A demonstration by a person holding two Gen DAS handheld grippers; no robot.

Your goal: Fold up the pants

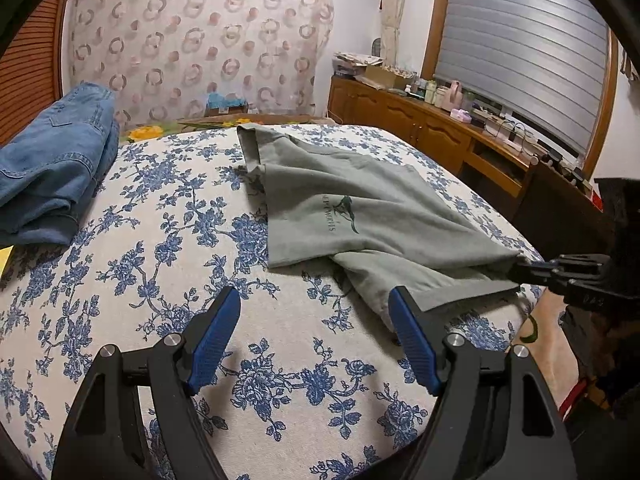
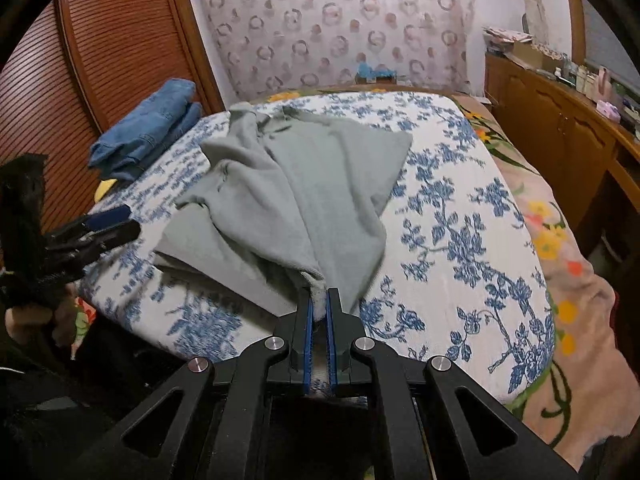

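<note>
Right wrist view: the right tool is clamped on a bunched corner of the grey-green pants, which trail away rumpled across the blue-flowered bed. The left tool gapes wide, holding nothing, just beside the pants' near hem. Folded jeans lie well apart.

A bed under a white cover with blue flowers is filling the room's middle. A sheer curtain printed with rings is hanging on the far wall. A slatted wooden door is standing on the left. A long wooden cabinet is running under a window with a closed grey shutter, bottles and boxes crowding its top.
</note>
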